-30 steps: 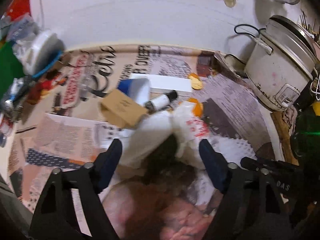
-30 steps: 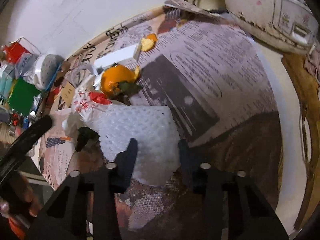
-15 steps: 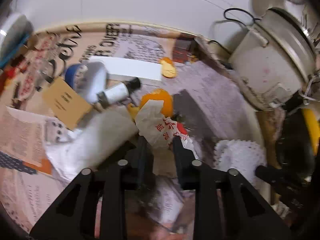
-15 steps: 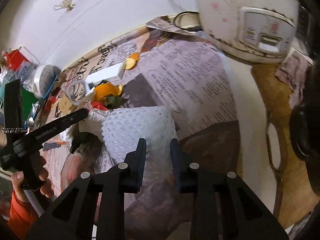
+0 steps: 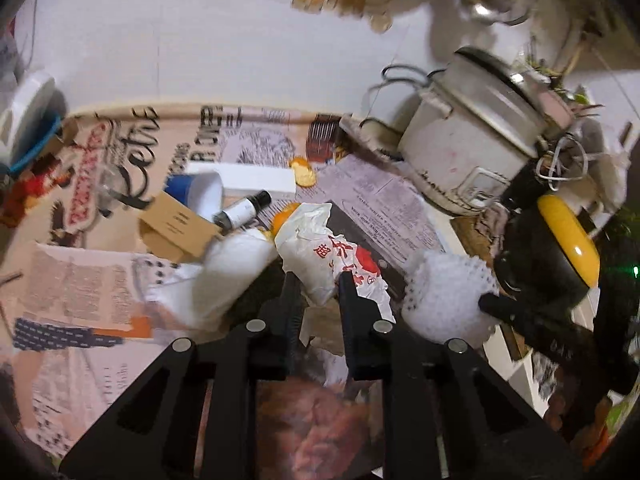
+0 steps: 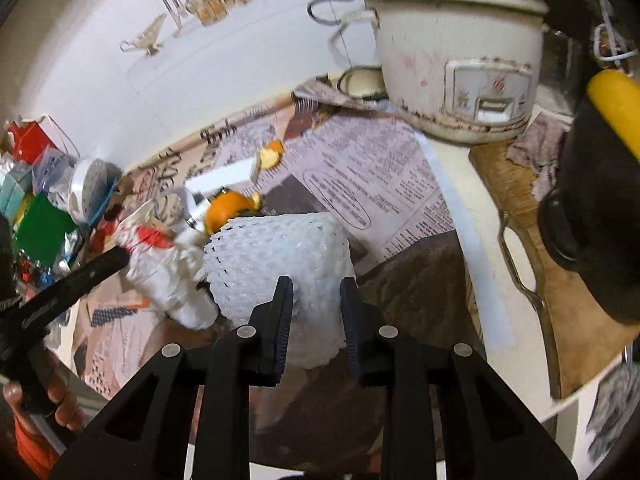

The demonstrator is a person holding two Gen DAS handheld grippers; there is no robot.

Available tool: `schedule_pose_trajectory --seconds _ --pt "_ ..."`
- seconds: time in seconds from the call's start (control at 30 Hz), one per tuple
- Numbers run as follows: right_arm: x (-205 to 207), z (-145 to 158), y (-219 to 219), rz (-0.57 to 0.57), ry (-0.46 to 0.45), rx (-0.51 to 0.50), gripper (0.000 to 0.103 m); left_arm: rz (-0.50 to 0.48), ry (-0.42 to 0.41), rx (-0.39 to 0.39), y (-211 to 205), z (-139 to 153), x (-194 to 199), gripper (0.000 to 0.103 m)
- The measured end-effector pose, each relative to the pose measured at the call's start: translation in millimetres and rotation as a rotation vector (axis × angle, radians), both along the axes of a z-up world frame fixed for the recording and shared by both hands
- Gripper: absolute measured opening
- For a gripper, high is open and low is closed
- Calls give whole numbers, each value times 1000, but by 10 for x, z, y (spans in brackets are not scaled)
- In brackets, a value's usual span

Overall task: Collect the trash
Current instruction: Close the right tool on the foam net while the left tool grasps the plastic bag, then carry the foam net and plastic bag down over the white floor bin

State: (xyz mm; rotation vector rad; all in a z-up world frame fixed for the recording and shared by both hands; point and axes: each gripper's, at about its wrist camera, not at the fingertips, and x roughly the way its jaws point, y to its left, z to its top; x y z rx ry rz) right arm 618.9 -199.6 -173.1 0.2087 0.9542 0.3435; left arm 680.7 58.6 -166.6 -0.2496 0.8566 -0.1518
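Observation:
My left gripper (image 5: 318, 284) is shut on a crumpled white paper bag with red print (image 5: 324, 256), lifted over the newspaper-covered table (image 5: 92, 276). My right gripper (image 6: 316, 292) is shut on a white foam fruit net (image 6: 280, 256), also seen in the left wrist view (image 5: 446, 296). Orange peel (image 6: 228, 208) lies just behind the net. A second peel piece (image 5: 304, 172), a small dark-capped bottle (image 5: 244, 210), a brown card box (image 5: 176, 228), a blue-white cup (image 5: 200, 192) and a long white box (image 5: 244, 176) lie on the newspaper.
A dirty white rice cooker (image 5: 476, 140) with cords stands at the back right. A black and yellow appliance (image 5: 560, 248) sits right of it on a wooden board (image 6: 532, 240). Clutter of packets and a white round lid (image 6: 90, 188) crowds the left edge.
My left gripper closed on the printed paper bag and lifted it. My right gripper closed on the foam net and raised it off the table.

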Motion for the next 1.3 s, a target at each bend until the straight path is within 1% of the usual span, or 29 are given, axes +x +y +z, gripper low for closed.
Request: schedule_pose_trajectory --seconds 0.13,0.2,0.37,0.53,0.77,0.93,1.07,1.2,1.3 --pt "-320 198 122 -45 -63 31 22 -36 -71 44 204 215 -471 18" --pt "-534 320 201 -69 -113 31 22 -48 -92 64 304 281 -688 18" --pt "-976 523 350 -101 -196 44 22 -66 -142 94 528 422 -1203 18" --pt "-1302 661 454 -93 -208 46 22 -51 -148 94 628 557 -1578 18" --pt "-1752 786 533 -1 -233 22 22 -16 -168 92 558 648 -2062 18" --pt "-2040 771 508 80 -252 24 22 35 -162 88 379 594 -2424 18" --pt "-2266 675 385 133 -238 40 22 83 -138 93 128 484 -2706 18" --pt "-2495 467 166 176 -195 27 22 122 -82 87 -158 253 -2975 18" --pt "-2636 299 24 196 -172 3 22 142 -40 89 -403 -1 -3169 18"
